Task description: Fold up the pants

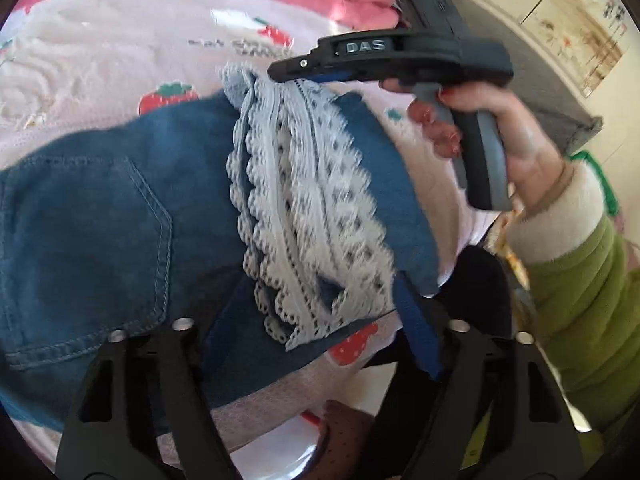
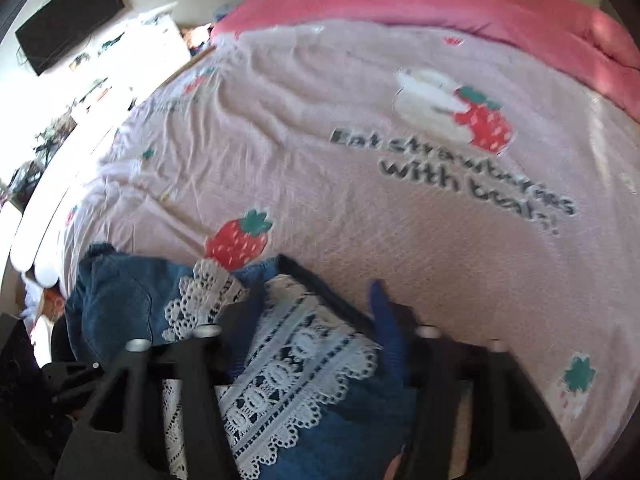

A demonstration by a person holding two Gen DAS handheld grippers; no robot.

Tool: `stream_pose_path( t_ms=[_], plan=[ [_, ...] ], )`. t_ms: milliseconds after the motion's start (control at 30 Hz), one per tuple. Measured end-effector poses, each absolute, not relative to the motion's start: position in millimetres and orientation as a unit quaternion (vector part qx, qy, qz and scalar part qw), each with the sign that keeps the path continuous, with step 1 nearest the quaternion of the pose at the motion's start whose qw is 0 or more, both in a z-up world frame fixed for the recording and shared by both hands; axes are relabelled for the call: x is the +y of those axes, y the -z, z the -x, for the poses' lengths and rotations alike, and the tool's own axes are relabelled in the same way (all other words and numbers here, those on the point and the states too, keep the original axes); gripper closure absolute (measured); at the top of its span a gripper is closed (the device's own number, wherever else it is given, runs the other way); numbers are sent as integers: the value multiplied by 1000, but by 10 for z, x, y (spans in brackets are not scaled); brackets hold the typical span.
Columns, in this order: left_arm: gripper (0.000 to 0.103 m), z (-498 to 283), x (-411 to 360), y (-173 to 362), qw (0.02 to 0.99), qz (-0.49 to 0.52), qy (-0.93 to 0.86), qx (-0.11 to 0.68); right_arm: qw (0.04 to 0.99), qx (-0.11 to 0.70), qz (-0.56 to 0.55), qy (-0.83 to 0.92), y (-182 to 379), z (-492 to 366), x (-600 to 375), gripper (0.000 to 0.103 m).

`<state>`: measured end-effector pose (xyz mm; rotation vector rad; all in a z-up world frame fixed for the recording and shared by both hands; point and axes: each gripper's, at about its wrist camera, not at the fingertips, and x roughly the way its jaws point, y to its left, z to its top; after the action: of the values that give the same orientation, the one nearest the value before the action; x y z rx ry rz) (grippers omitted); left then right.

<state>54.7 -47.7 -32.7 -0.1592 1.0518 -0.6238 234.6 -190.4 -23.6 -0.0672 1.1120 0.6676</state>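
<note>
Item: denim pants (image 1: pixel 100 232) w/ white lace trim (image 1: pixel 304 208), laid on pink strawberry-print bedspread (image 2: pixel 320 160). Back pocket up, seen at 9 o'clock in left wrist view. Lace hem end is draped over the denim near centre, running approx. 12 to 6 o'clock. Long axis of garment judged to run 9 to 3 o'clock in that view.

Left gripper (image 1: pixel 316 340): fingers held apart, roughly half spread; nothing pressed between them. Lace and denim lie directly ahead, at 12 o'clock from the tips. Contact w/ cloth cannot be told.

Right gripper (image 1: pixel 288 70): seen in left wrist view at 1 o'clock, held by a hand (image 1: pixel 500 132) in a cream cuff and green sleeve. Tip sits right at the top of the lace strip; jaws taken as closed. Whether lace is pinched cannot be told from either view. In right wrist view the lace lies between and under the finger mounts, blurred.

Key relation: lace hem end lies between both tools, right tip at its far end, left tips at its near end. Left judged nearer the pocket/waist portion; right nearer the hem edge.

Also noted: darker pink quilt (image 2: pixel 480 12) at 12 o'clock, beyond bedspread.
</note>
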Motion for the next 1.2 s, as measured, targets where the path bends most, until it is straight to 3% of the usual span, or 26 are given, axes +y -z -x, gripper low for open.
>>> stream_pose_path(
  t_ms=[100, 167, 267, 400, 500, 567, 600, 633, 800, 833, 867, 900, 933, 1000, 1200],
  plan=[
    [69, -488, -468, 367, 814, 67, 290, 499, 804, 491, 40, -332, 114, -2184, -1795, 94],
    [74, -447, -457, 339, 813, 70, 295, 497, 805, 477, 14, -353, -20, -2128, -1766, 94],
    [78, -376, -435, 307, 813, 73, 295, 496, 808, 456, 19, -373, -144, -2078, -1621, 94],
    [78, -314, -386, 374, 808, 81, 296, 504, 798, 481, 94, -350, 84, -2122, -1401, 90],
    [77, -300, -373, 400, 802, 93, 300, 508, 800, 483, 84, -347, 76, -2125, -1458, 78],
    [69, -296, -366, 403, 800, 98, 305, 507, 807, 466, 64, -357, -51, -2086, -1523, 63],
    [65, -303, -371, 401, 798, 106, 310, 507, 810, 462, 58, -358, -105, -2055, -1540, 47],
    [64, -322, -382, 394, 796, 111, 311, 508, 808, 463, 62, -359, -124, -2027, -1525, 43],
    [63, -371, -452, 408, 795, 114, 310, 508, 799, 483, 141, -328, 69, -1946, -1285, 44],
    [67, -375, -437, 419, 797, 113, 303, 510, 799, 485, 151, -322, 116, -1948, -1249, 44],
    [78, -390, -435, 429, 798, 112, 298, 512, 797, 490, 154, -318, 163, -1961, -1218, 44],
    [83, -393, -442, 436, 799, 109, 294, 513, 795, 497, 163, -307, 230, -1979, -1173, 49],
    [85, -391, -444, 434, 801, 104, 291, 513, 791, 502, 179, -301, 295, -1980, -1123, 66],
    [87, -371, -428, 417, 804, 101, 291, 509, 784, 503, 202, -302, 363, -1942, -1054, 75],
    [88, -254, -368, 303, 816, 86, 287, 495, 804, 473, 141, -331, 85, -1809, -1115, 79]
  ],
)
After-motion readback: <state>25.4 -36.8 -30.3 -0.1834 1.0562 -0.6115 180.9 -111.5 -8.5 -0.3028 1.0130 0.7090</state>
